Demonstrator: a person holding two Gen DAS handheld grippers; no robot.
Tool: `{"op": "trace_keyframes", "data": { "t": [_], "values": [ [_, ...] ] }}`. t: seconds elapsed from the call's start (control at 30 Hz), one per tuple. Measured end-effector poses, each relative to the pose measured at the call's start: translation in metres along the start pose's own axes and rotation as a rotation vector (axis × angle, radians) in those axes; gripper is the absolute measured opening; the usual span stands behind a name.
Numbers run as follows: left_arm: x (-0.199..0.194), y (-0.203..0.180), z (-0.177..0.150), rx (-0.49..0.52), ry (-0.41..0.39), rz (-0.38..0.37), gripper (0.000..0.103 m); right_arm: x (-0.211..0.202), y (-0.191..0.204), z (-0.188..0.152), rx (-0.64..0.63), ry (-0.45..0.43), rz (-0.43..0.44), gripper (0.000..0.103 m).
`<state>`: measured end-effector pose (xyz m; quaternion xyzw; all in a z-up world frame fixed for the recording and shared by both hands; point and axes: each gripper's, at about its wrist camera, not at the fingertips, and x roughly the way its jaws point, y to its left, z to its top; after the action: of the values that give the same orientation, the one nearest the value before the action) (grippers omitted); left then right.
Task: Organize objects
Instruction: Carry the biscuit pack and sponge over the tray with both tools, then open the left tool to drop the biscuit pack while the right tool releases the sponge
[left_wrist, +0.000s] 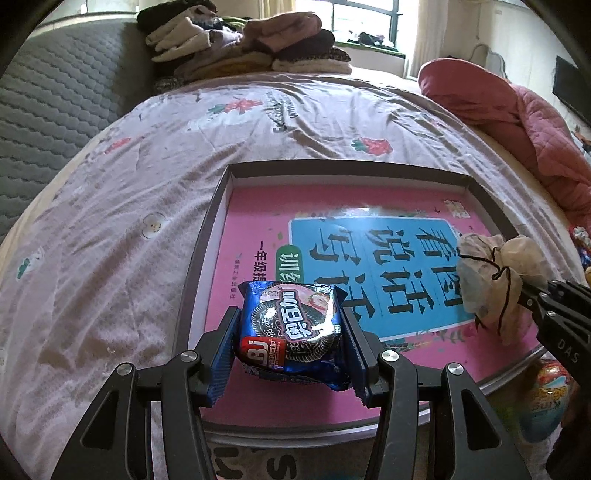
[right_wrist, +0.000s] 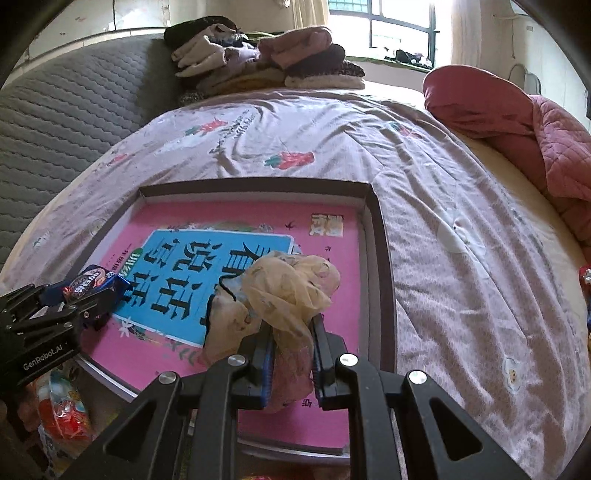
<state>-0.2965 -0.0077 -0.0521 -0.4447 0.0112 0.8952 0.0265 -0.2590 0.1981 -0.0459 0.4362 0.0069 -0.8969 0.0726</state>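
- Your left tool is clenched on a blue cookie packet, one pad pressing each side, and holds it above the near left part of the pink book.
- Your right tool is squeezed nearly shut on a crumpled beige cloth bundle (a thin black cord loops around it), which bunches up above the fingers.
- That bundle hangs over the book's blue title panel, toward the right side of the tray.
- The book lies flat inside a shallow dark-rimmed tray, filling most of it.
- The tray rests on the bed, whose sheet is pale with small printed figures.
- Beyond the tray, a pile of folded clothes sits at the head of the bed; a pink quilt lies bunched at the right edge.
- A colourful snack package lies just outside the tray's near right corner.
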Motion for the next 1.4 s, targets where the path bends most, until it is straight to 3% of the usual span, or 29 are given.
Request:
{"op": "trace_keyframes", "data": {
  "t": [0.37,0.77,1.07,1.4],
  "values": [
    [0.006,-0.007,0.003,0.019,0.029,0.007,0.055,0.003,-0.004,0.0,0.029,0.034,0.006,0.018],
    [0.001,-0.009,0.003,0.021,0.036,0.018,0.058,-0.003,-0.005,0.003,0.04,0.021,-0.012,0.034],
    [-0.023,-0.008,0.012,0.016,-0.032,0.017,0.069,-0.019,-0.006,0.006,0.04,-0.011,-0.021,0.04],
    [-0.057,-0.003,0.018,-0.003,-0.09,0.018,0.073,-0.055,-0.004,0.014,0.036,-0.088,-0.02,0.046]
  ]
}}
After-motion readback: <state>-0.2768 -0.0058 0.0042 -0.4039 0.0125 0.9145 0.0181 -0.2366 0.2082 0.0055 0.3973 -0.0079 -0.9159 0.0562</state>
